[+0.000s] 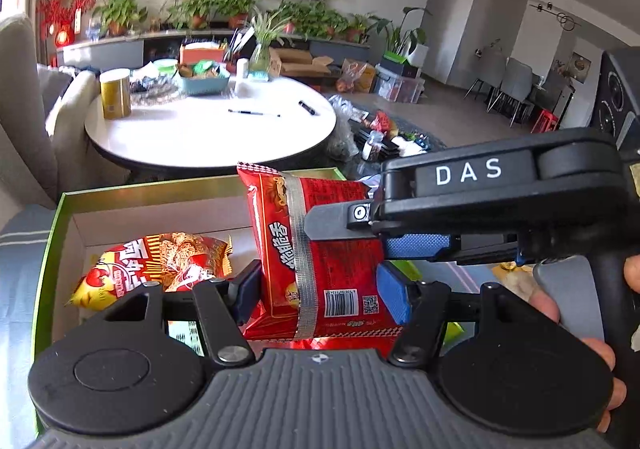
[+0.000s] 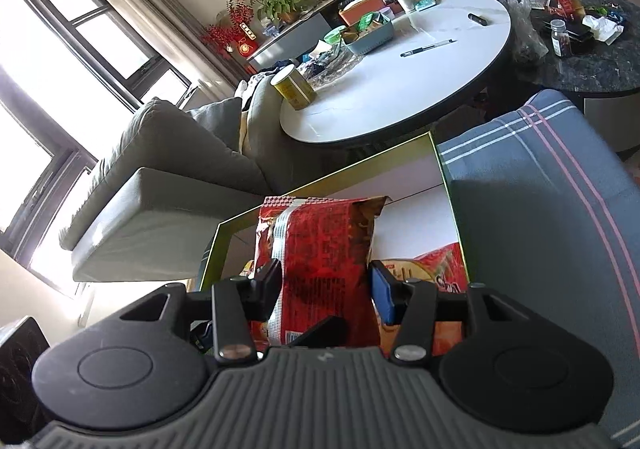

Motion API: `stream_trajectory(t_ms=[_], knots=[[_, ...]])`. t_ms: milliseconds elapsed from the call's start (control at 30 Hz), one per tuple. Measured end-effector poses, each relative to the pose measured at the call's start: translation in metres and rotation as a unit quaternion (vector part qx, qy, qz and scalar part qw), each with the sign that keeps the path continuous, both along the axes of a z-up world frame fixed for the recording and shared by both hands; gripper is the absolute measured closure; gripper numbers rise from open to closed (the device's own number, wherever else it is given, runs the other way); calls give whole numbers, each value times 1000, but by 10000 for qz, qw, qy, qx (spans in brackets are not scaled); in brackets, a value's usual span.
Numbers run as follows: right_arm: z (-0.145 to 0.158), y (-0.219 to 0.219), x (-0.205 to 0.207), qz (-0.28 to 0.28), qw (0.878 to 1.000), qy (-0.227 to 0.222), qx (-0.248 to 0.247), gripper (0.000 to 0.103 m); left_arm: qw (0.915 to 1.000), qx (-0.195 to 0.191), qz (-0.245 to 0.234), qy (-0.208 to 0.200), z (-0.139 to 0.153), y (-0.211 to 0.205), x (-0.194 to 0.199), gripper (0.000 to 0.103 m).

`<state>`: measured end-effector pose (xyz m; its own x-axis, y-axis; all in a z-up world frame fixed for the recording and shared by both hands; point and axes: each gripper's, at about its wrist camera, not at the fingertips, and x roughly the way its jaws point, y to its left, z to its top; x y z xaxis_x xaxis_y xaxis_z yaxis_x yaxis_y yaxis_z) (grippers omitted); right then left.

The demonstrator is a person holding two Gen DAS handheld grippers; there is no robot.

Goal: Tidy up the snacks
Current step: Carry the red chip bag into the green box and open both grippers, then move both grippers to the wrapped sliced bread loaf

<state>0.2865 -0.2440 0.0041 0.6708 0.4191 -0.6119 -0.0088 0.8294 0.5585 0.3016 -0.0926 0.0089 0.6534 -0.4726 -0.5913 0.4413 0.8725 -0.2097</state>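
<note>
Beyond the round worktop [image 1: 208,129], you clamp both tongs — left tongs [image 1: 320,289], right tongs [image 2: 324,285] — on one red noodle packet [image 1: 316,249], steadying it upright over the green box [image 1: 52,233] for stowing.

Red snack packet [image 1: 320,261]: glossy plastic film, silvery seam strip.
Box [image 1: 160,193]: card, satin gold-green rim (white inside).
Gripper pads [image 1: 394,299]: blue, textured rubbery finish.
Round table [image 1: 208,129]: smooth, glossy white top.
Sofa [image 2: 172,185]: matt grey cloth.

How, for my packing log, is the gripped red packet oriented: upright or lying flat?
Upright: the red packet stands on end, pinched by the left gripper and right gripper, unlike the other packet lying flat in the box.
</note>
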Motion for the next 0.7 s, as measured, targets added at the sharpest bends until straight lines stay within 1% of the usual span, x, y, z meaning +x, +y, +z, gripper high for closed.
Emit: stream_trajectory(t_ms=[67,100,167,233,300,400,500,567,700], knots=[[-5,-2,10,-61,10000,27,-4,47,10000,-27,25,84,-5,-2,10,45],[-8,-3,13,-131,9999,3,-5,44,9999,-52,56,92,-7,-3,14,45],[-10,-7,17,-393,9991,-89,-92,35,9998,-90,185,52,-11,-1,19,42],[-10,-12,14,-608,9979,-164,-169,34,9997,-114,190,73,-13,2,21,41],[-8,-18,9,-595,9980,-179,-126,33,9998,-112,187,40,-12,7,19,40],[-4,-25,-3,-646,9976,-203,-142,33,9995,-71,294,-102,-9,12,8,39],[0,-28,-15,-618,9978,-206,-160,31,9993,-133,344,-113,-3,20,-5,38],[1,-28,-23,-504,9984,-199,-181,31,9990,-144,394,-148,1,28,-17,36],[2,-25,-48,-259,9991,-211,-269,31,9985,-61,498,-228,4,45,-44,36]])
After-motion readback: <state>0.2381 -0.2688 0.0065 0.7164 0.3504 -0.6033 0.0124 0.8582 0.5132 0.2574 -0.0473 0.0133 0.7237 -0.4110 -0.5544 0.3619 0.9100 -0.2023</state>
